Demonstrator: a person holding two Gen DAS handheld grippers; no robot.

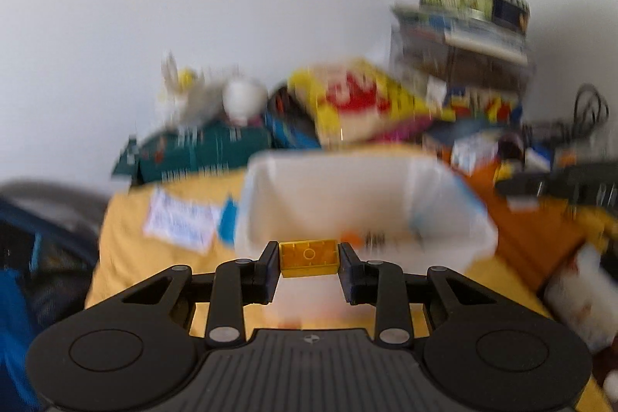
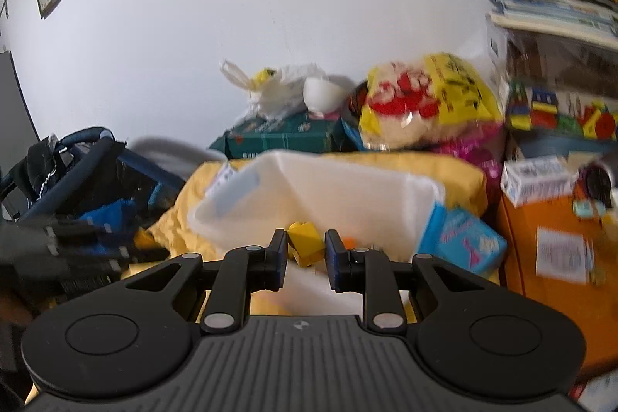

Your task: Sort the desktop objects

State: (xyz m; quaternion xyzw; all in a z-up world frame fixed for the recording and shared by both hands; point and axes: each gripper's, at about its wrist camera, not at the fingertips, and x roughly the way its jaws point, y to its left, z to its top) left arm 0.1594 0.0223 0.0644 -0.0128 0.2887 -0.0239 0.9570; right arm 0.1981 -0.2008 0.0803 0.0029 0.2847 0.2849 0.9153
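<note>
Holding a yellow brick (image 1: 309, 257) clamped, the left tool (image 1: 309, 259) and the right tool (image 2: 306, 250), seemingly gripping a yellow block (image 2: 307, 248), should release low inside the white bin (image 1: 444, 188).

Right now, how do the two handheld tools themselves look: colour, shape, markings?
Both look alike. The left tool and right tool have black linkage arms with silver rivets, dark blue finger pads, two round black discs, and a ribbed grey body with a small logo. No cables or sleeves show.
</note>
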